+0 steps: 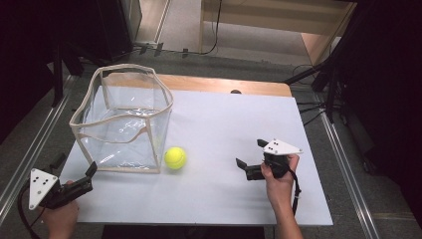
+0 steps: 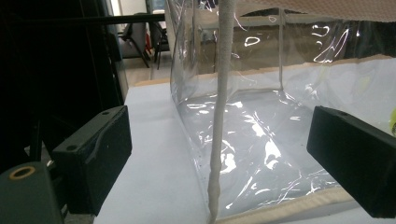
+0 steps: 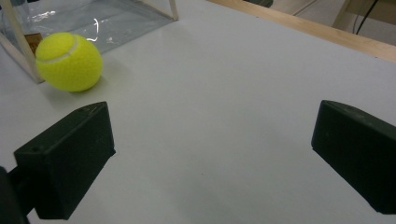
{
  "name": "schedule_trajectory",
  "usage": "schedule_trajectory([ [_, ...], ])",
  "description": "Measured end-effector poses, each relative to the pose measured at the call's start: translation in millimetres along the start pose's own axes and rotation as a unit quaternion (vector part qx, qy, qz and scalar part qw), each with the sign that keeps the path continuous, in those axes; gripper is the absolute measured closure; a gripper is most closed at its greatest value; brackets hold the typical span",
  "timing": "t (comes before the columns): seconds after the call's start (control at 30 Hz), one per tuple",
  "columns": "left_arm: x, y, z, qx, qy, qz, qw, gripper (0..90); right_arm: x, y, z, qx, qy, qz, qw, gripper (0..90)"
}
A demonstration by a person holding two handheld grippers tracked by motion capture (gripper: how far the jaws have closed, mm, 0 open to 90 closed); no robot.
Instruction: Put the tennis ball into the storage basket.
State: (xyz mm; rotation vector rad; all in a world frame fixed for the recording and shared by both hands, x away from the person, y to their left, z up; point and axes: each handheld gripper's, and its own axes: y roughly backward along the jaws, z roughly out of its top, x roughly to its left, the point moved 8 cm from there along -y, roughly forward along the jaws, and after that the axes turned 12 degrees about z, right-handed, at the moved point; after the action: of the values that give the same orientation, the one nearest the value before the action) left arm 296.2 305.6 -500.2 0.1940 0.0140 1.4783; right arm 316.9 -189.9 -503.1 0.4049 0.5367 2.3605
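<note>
A clear plastic bag [image 1: 122, 119] with beige trim stands open on the left of the white table [image 1: 229, 119]. A yellow tennis ball [image 1: 175, 158] lies on the table, just off the bag's near right corner. My left gripper [image 1: 74, 165] is open at the table's near left corner and points at the bag. In the left gripper view, the bag's beige corner seam [image 2: 219, 116] rises between the open jaws of the left gripper [image 2: 219, 154]. My right gripper [image 1: 251, 153] is open to the right of the ball, apart from it. The right gripper view shows the right gripper [image 3: 210, 158] empty, with the ball [image 3: 69, 60] far left beside the bag [image 3: 93, 18].
A wooden strip [image 1: 224, 84] runs along the table's far edge. Black stand legs and cables [image 1: 318, 84] crowd the floor at the right. Metal rails [image 1: 30, 149] run along the floor at the left. Bare table surface lies between the ball and the right gripper.
</note>
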Motion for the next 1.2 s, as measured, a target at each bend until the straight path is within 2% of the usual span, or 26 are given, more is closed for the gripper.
schedule_trajectory([
  [0.33, 0.8, -0.3, 0.0, 0.001, -0.002, 0.001, 1.0, 6.9, 9.2, -21.8, 12.1, 0.019, 0.017, 0.019, 0.9995, 0.0],
  [0.47, 0.6, -0.6, 0.1, 0.001, -0.001, 0.0, 1.0, 6.9, 14.4, -32.9, 15.6, 0.03, 0.023, 0.033, 0.9988, 0.0],
  [0.53, 0.5, -0.5, 0.1, 0.001, 0.002, 0.0, 1.0, 6.9, 19.6, -41.9, 17.7, 0.04, 0.028, 0.046, 0.9978, 0.0],
  [0.7, 0.5, -0.7, 0.0, 0.002, 0.001, 0.0, 1.0, 6.9, 26.2, -53.3, 21.2, 0.054, 0.033, 0.06, 0.9962, 0.0],
  [1.2, 0.5, -0.9, 0.1, 0.001, 0.001, -0.001, 1.0, 6.9, 42.2, -86.1, 29.0, 0.097, 0.046, 0.092, 0.99, 0.0],
])
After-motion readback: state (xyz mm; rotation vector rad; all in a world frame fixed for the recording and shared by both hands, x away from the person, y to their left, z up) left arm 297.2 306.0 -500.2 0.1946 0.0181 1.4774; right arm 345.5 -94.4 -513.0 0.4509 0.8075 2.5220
